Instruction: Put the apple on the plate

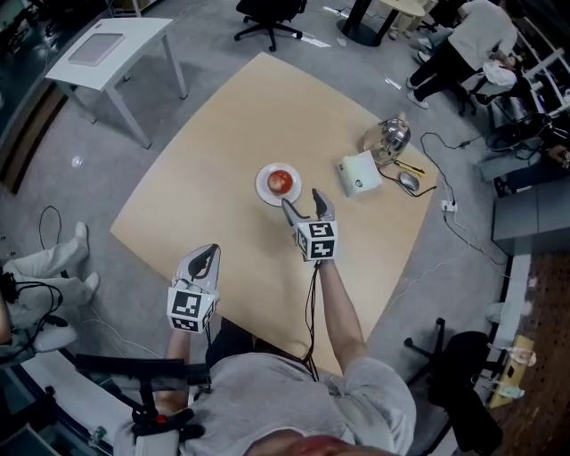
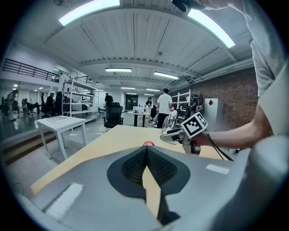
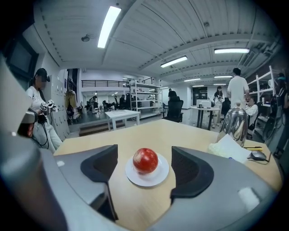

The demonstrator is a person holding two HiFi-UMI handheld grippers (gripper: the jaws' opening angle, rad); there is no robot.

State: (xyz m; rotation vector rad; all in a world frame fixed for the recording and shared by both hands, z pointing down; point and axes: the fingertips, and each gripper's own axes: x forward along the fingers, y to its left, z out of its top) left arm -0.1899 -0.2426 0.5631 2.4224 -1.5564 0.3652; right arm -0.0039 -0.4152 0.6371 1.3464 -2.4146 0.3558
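Floor (image 1: 223,80): grey, smooth, plain.
Desk (image 1: 205,223): large, pale wood, rounded corners.
Side table (image 1: 120,44): white, slim legs, standing well apart from the desk at the upper left.
Office chair (image 1: 267,12): black, star base, beyond the desk.
Ceiling (image 2: 135,40): white, ribbed, arched.
Strip lights (image 2: 88,11): long, lit, set along the ceiling.
Wall (image 2: 235,97): red brick, right side.
Shelving racks (image 2: 74,97): open metal, left side.
Railing (image 2: 27,70): dark, along an upper gallery.

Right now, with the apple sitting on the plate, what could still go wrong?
The open right gripper hangs close to the plate; a forward slip could knock it and roll the apple off. Swinging that gripper to its right could hit the white box or the kettle.
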